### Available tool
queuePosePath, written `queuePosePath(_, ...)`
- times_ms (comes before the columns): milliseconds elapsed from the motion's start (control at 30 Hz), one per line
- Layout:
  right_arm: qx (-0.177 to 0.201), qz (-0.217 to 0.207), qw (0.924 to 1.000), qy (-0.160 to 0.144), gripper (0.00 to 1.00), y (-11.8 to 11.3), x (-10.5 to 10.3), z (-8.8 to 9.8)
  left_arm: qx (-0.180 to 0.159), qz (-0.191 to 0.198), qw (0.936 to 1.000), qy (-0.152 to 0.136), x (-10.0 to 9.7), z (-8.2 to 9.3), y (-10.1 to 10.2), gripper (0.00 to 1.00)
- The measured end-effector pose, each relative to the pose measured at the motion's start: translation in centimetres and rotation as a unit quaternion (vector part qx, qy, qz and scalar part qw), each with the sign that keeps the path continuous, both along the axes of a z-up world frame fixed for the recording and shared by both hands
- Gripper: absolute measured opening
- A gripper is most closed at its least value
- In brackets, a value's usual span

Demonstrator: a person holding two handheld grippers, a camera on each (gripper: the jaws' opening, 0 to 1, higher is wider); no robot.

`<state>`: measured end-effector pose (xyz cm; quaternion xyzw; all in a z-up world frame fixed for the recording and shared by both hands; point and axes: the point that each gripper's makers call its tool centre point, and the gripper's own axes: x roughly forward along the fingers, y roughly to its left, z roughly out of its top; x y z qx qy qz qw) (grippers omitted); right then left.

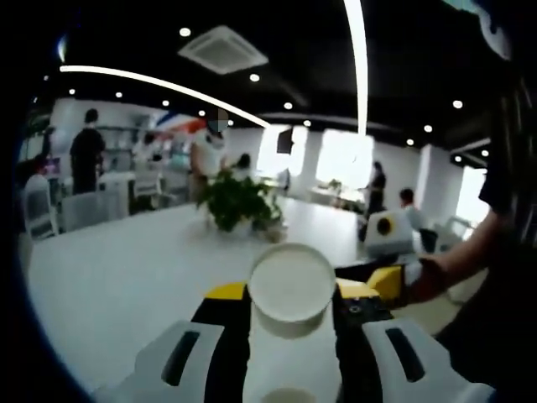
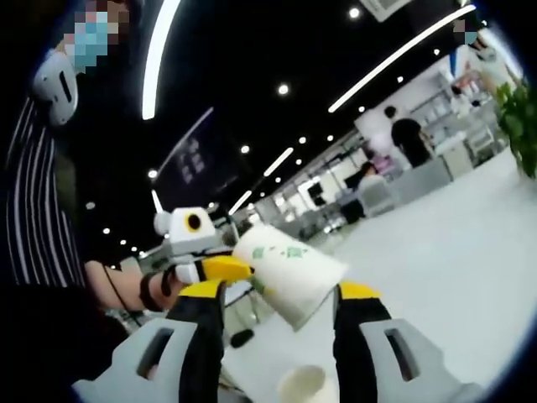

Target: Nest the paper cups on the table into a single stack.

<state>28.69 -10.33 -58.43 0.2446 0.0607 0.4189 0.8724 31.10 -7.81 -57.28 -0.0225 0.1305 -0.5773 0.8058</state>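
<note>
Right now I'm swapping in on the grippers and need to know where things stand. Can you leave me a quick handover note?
Left gripper: shut on a white paper cup, its base facing away.
Right gripper: jaws either side of a green-printed paper cup, tilted; whether they grip it I cannot tell.
A further cup rim shows low between the right jaws.
White table ahead, potted plant on it.
Left: nest the cups into one stack.

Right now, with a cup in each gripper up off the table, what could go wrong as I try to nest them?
1. The paper cup in the right gripper sits tilted between the jaws, so it may meet the other cup's rim crooked and jam.
2. The left gripper holds its white cup by the thin wall; squeezing harder could crush it.
3. Both are held in the air; a slip would probably drop one.
</note>
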Motion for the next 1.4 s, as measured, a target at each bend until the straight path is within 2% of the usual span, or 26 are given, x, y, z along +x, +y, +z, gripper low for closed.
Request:
queuePosePath(100, 0.002, 0.008, 1.0, -0.003, 0.43, 0.0, -0.3, 0.1, -0.008, -0.006, 0.9999, 0.004, -0.3, 0.2, 0.2, 0.36)
queuePosePath(333, 0.004, 0.023, 0.9997, -0.009, 0.41, 0.0, -0.7, 0.6, 0.002, -0.011, 0.9999, 0.011, -0.8, -0.5, 0.6, 0.37)
queuePosePath(567, 0.011, 0.036, 0.9992, -0.01, 0.27, -0.6, -0.9, 0.9, 0.009, -0.021, 0.9997, 0.009, -1.4, -1.1, 0.7, 0.37)
queuePosePath(1133, 0.017, 0.064, 0.9976, -0.023, 0.04, -0.4, -1.8, 2.2, 0.024, -0.034, 0.9991, 0.012, -2.3, -2.5, 0.7, 0.39)
queuePosePath(1400, 0.014, 0.084, 0.9961, -0.02, 0.01, 0.2, -2.5, 2.6, 0.019, -0.035, 0.9991, 0.012, -2.7, -2.4, 1.0, 0.4)
